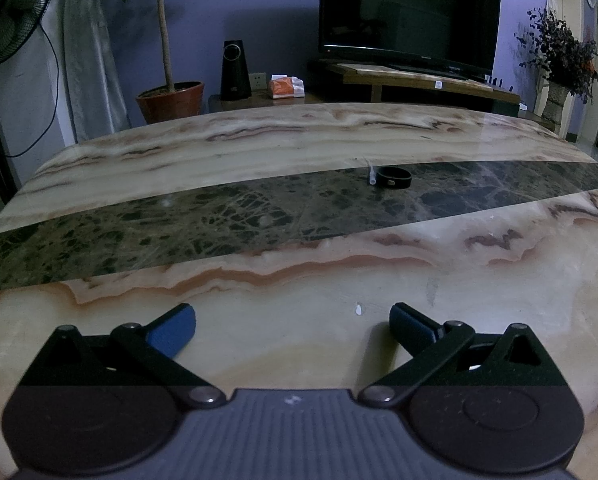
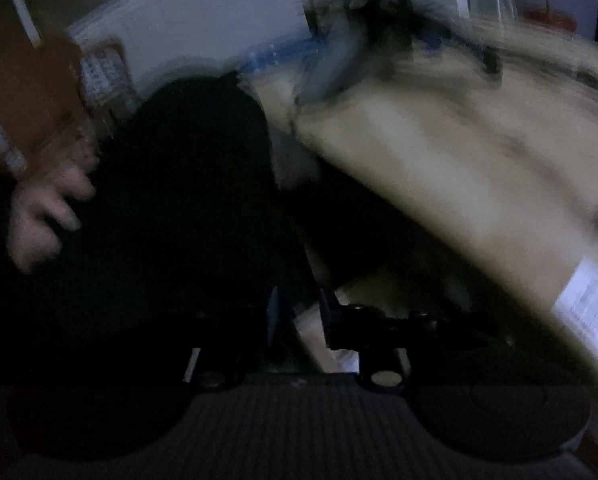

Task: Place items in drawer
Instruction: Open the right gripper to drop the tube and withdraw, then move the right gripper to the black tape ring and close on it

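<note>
Currently we hold the left gripper [image 1: 293, 330] wide open and empty above the marble table [image 1: 259, 152]; the black ring-shaped band [image 1: 395, 177] awaits pickup. The right gripper [image 2: 299, 316] is too blurred to tell its state.

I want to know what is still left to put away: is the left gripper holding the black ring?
No: the left gripper is open and empty, while the black ring lies far ahead on the table's dark marble band.

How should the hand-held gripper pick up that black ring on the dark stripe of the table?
The black ring lies flat, an open band with a thin wall. I'd come down from above and pinch the near wall, one finger inside the hole and one outside. The small white tube touches its left side, so avoid that edge.
</note>
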`<act>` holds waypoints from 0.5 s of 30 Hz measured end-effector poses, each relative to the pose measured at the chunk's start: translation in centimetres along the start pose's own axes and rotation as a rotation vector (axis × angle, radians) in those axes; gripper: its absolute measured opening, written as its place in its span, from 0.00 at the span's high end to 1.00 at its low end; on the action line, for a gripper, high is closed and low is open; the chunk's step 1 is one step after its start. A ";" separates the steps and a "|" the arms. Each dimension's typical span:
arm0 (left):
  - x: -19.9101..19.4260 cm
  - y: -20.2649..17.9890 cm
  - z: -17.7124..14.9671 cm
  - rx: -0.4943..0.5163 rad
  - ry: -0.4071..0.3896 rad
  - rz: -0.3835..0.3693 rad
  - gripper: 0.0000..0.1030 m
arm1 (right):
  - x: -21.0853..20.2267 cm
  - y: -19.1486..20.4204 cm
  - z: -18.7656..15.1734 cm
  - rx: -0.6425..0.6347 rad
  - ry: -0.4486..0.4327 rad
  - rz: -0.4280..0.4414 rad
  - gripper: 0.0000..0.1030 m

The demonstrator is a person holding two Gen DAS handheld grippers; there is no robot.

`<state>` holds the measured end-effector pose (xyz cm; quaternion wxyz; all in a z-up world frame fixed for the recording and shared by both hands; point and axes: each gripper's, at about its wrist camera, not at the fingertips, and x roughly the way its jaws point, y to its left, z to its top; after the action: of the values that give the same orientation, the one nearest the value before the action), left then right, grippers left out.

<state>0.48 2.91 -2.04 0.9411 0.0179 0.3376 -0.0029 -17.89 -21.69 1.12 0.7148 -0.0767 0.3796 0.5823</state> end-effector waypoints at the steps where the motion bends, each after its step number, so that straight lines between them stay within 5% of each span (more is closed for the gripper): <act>1: 0.0 0.0 0.0 0.000 0.000 0.000 0.00 | -1.1 -0.3 0.7 0.013 -0.059 0.002 0.73; 5: 0.0 0.0 0.0 0.000 0.000 0.000 0.00 | -5.3 -2.8 3.4 0.102 -0.322 -0.170 0.58; 8: 0.0 0.0 0.0 0.000 0.000 0.000 0.00 | -6.1 -5.8 5.0 0.196 -0.429 -0.442 0.55; 15: 0.0 0.0 0.0 0.000 0.000 0.000 0.00 | -5.5 -13.4 7.9 0.355 -0.562 -0.591 0.55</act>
<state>0.47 2.90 -2.03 0.9411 0.0179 0.3376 -0.0029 -2.54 -25.72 5.62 0.9282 0.1031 0.2264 0.2768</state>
